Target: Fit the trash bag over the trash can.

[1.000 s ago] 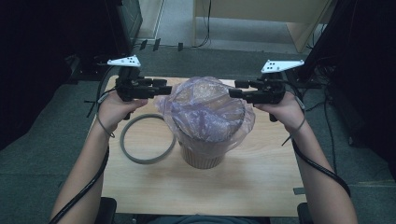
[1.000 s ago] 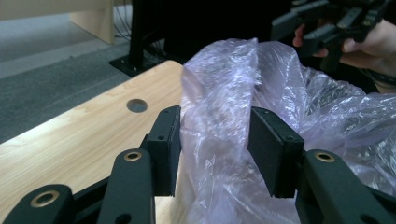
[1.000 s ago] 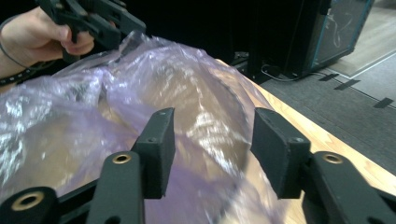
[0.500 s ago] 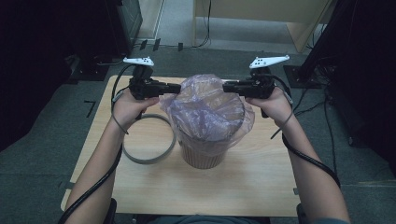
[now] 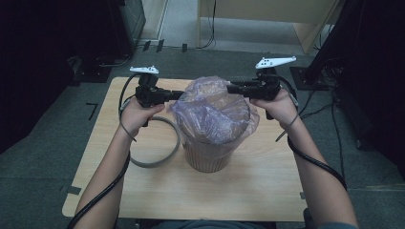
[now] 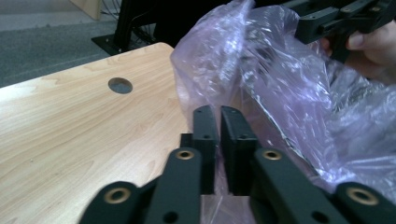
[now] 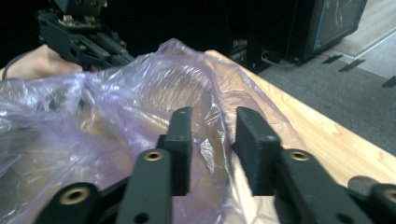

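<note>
A brown, ribbed, round bin [image 5: 206, 157] is seen standing near the middle of a light wooden table [image 5: 267, 191], lined with a thin, translucent purple plastic bag [image 5: 215, 114] whose mouth is gathered above the bin's rim and drapes over its sides.

The left gripper [image 5: 174, 95] is held level at the bin's left, its tips at the bag's upper left edge. In the left gripper view, the left gripper [image 6: 219, 122] has its jaws almost together with only a narrow slot between them; bag film lies in and just behind that slot. Whether the pads actually pinch the film cannot be told. These jaws have just been opening slightly.

The right gripper [image 5: 235, 88] is held level at the bin's right, tips at the bag's upper right edge. In the right gripper view, the right gripper [image 7: 212, 126] stands with its jaws apart, released; a fold of the bag passes between them without being pressed. These jaws have just been opening.

A grey, flat plastic ring [image 5: 160, 160] lies on the table just left of the bin.
</note>
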